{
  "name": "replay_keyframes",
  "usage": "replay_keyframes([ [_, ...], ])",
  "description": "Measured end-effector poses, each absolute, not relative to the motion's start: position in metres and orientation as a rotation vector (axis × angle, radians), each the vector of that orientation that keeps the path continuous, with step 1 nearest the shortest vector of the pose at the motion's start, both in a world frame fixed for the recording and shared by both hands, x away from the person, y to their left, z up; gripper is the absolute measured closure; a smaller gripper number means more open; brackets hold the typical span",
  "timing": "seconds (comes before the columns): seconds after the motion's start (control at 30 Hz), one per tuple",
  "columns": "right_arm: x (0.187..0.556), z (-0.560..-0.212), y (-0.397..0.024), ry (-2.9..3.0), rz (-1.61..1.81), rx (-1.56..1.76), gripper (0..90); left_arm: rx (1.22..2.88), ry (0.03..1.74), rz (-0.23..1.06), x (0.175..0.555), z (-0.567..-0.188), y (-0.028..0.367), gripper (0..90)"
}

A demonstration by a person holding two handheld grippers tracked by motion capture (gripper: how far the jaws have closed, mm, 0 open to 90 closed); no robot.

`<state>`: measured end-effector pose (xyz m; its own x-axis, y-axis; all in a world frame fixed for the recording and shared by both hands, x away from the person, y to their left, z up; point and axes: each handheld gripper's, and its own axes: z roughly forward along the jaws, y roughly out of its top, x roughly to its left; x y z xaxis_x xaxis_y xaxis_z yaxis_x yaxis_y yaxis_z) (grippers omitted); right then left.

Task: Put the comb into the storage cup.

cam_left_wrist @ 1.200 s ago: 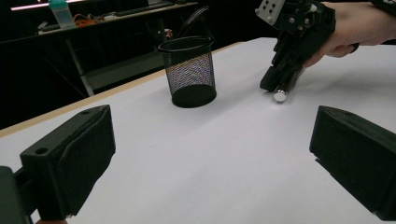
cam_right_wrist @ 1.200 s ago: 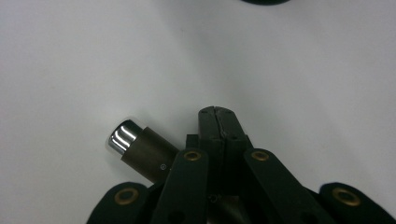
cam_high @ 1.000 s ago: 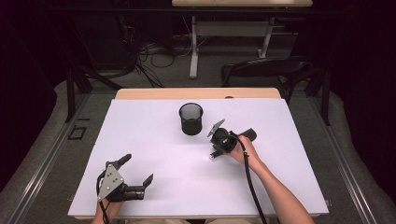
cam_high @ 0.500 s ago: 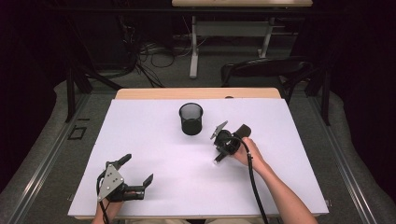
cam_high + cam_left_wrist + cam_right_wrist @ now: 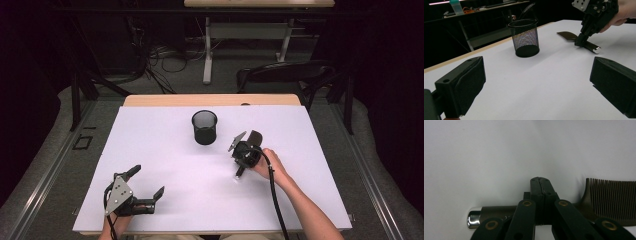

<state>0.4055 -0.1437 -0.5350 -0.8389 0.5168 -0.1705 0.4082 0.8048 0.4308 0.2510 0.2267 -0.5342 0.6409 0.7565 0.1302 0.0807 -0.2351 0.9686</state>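
— So, what's different from 1 second ago?

— Hardly anything, and that's the point. The right claw (image 5: 540, 180) was clamped then and is clamped now, its 2 jaws pressed together over the handle of the dark comb (image 5: 614, 200). The hand has only edged a little towards the person.

— Where does the comb sit against that claw?

— In the right gripper view the teeth fan out to one side of the jaws and the silver cap (image 5: 474, 218) of the handle pokes out on the other. The grip is on the handle, between cap and teeth.

— Is it off the worktop (image 5: 165, 145) yet?

— It looks low and flat, at most barely raised; I can't tell whether it has cleared the surface.

— And the mesh cup (image 5: 205, 127)?

— Upright, beyond the right claw and to its left in the high view, near but apart.

— The other hand?

— The left claw (image 5: 146, 182) stands wide open with nothing in it, parked well away from the comb.

— Meaning?

— My guess: the grip is settled, and lifting and carrying to the cup are yet to be done
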Motion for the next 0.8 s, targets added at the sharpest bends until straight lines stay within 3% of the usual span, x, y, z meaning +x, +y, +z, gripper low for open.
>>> replay_keyframes([
  [0.8,0.388,-0.531,-0.151,2.756,0.507,0.688,90.0,1.708,0.687,0.731,0.251,-0.534,0.227,0.1],
])
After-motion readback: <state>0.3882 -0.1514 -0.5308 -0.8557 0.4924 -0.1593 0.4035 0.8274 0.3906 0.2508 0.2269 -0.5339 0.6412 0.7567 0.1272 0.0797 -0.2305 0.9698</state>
